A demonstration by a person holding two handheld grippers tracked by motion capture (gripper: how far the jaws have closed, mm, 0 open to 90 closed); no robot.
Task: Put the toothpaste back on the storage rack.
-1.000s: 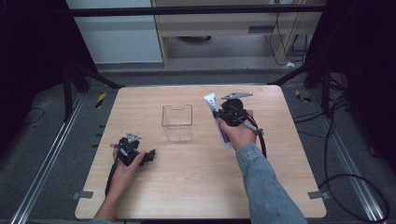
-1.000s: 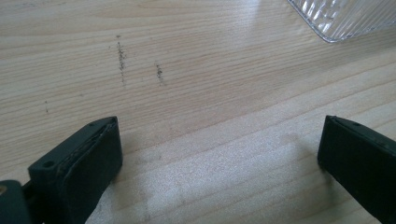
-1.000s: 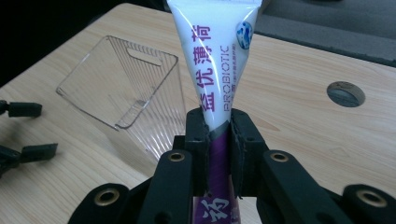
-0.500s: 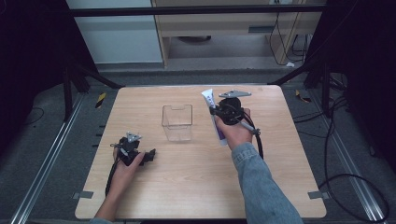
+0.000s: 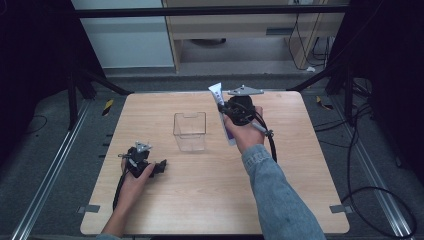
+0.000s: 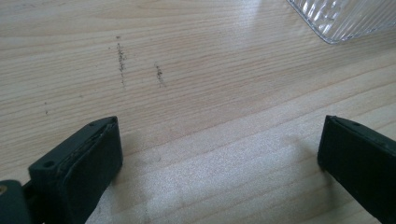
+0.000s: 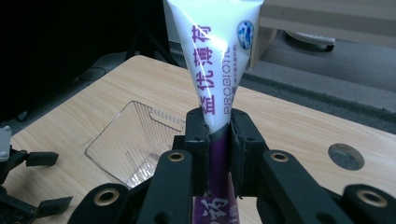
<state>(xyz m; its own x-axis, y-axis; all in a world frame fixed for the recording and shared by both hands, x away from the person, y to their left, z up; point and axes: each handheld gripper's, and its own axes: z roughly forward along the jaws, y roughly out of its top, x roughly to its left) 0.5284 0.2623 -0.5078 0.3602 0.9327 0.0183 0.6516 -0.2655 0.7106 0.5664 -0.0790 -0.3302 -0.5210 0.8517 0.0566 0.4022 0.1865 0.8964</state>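
A white-and-purple tube [image 7: 217, 88] stands clamped upright in the right hand-held gripper [image 7: 218, 140], above the table [image 5: 300, 165], right of a clear bin [image 5: 190, 131]. Keep the grip firm; centre it over the bin before lowering. The left hand-held gripper [image 6: 219, 154] rests apart.

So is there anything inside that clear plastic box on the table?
The clear box looks empty; the wooden table shows through its walls. The tube is clamped in the right gripper, outside the box.
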